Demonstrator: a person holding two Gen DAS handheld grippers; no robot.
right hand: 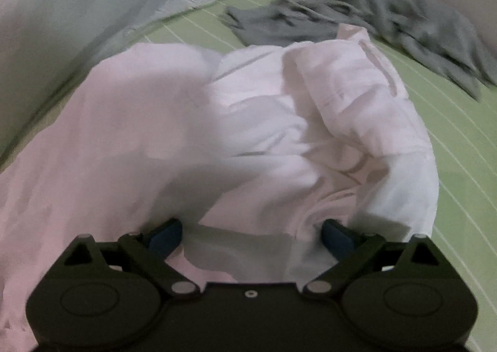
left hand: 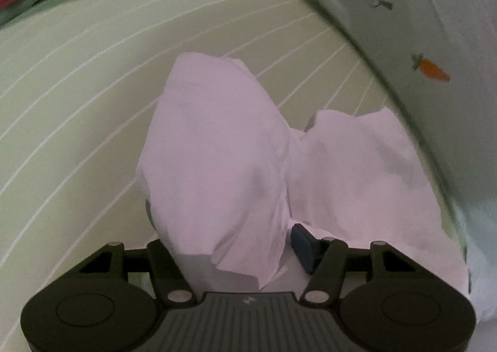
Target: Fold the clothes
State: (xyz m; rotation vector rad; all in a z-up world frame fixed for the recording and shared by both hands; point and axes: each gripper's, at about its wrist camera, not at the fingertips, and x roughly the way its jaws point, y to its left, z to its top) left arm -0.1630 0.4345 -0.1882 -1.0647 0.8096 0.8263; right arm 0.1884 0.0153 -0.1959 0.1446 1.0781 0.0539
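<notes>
Jaws of both grippers straddle crumpled white garment (right hand: pixel 279 122) on green striped sheet (left hand: pixel 77 88).

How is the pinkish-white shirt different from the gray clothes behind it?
The pinkish-white garment is pale; the gray clothing is dark. The pale one is bunched up right in front of the right gripper, with cloth lying between its spread jaws; the gray one lies farther back, away from the gripper. The pale one takes up much more of the picture. Both are crumpled, not folded, and lie on the green striped sheet.
</notes>
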